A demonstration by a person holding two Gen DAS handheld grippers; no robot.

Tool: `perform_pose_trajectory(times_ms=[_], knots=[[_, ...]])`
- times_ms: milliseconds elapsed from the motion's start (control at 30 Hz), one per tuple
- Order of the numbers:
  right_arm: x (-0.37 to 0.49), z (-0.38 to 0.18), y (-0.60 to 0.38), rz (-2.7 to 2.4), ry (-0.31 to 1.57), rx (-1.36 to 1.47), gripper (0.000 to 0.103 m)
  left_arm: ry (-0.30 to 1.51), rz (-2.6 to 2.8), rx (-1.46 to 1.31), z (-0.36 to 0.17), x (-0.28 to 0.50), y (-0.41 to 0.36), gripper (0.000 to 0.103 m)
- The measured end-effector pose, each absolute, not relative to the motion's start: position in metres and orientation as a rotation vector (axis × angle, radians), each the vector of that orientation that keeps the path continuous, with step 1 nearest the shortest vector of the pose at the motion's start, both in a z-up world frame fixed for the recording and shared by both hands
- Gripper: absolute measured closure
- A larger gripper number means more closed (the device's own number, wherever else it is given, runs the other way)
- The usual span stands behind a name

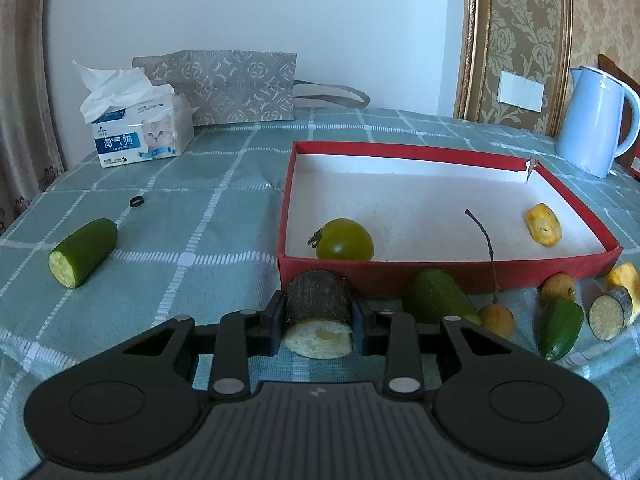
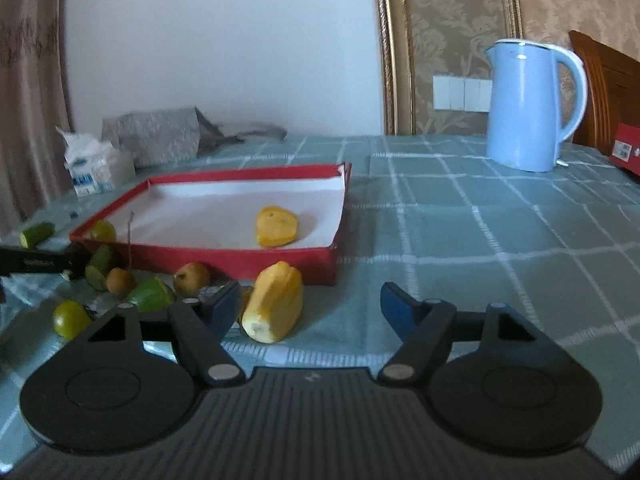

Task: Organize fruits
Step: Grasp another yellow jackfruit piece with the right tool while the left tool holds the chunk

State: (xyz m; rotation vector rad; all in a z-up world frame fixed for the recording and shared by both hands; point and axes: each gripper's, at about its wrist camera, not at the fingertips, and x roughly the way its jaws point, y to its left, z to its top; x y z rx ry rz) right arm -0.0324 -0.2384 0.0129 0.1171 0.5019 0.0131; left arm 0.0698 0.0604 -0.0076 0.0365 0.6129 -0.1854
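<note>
You have a tissue pack [image 1: 142, 130] beside a patterned bag [image 1: 232, 86] (back left), and a blue kettle [image 2: 528, 106] far right.

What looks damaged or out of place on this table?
The red box has a torn far right corner, where the white lining sticks up. A small black ring lies alone on the tablecloth, between the tissue pack and a cucumber piece.

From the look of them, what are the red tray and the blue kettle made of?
The shallow red tray looks like cardboard with a matte white paper lining: thin walls, a torn far corner. The light blue kettle looks like glossy plastic or enamelled metal: smooth, with sharp highlights. Which of the two, the look leaves open.
</note>
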Motion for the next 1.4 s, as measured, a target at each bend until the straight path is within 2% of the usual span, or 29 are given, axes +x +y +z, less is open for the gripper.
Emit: perform_pose_trajectory(times_ms=[367, 700, 1167, 1267, 1333, 1400], knots=[[-0.004, 0.019, -0.212, -0.067, 0.524, 0.009, 0.028, 0.619, -0.199, 0.02, -0.007, 0.07, 0.062, 0.071], [-0.029, 0.014, -0.227, -0.066, 0.587, 0.047, 0.027, 0.624, -0.209, 0.0, -0.006, 0.071, 0.065, 0.071], [0.008, 0.003, -0.206, -0.044, 0.61, -0.004, 0.028, 0.628, -0.21, -0.013, -0.006, 0.07, 0.066, 0.071], [0.008, 0.002, -0.21, -0.013, 0.611, 0.03, 0.039, 0.625, -0.209, -0.013, -0.006, 0.07, 0.066, 0.071], [0.005, 0.003, -0.207, 0.016, 0.602, 0.022, 0.058, 0.625, -0.208, -0.013, -0.006, 0.07, 0.066, 0.071], [0.004, 0.003, -0.203, 0.044, 0.595, 0.018, 0.068, 0.626, -0.21, -0.008, -0.006, 0.07, 0.065, 0.071]])
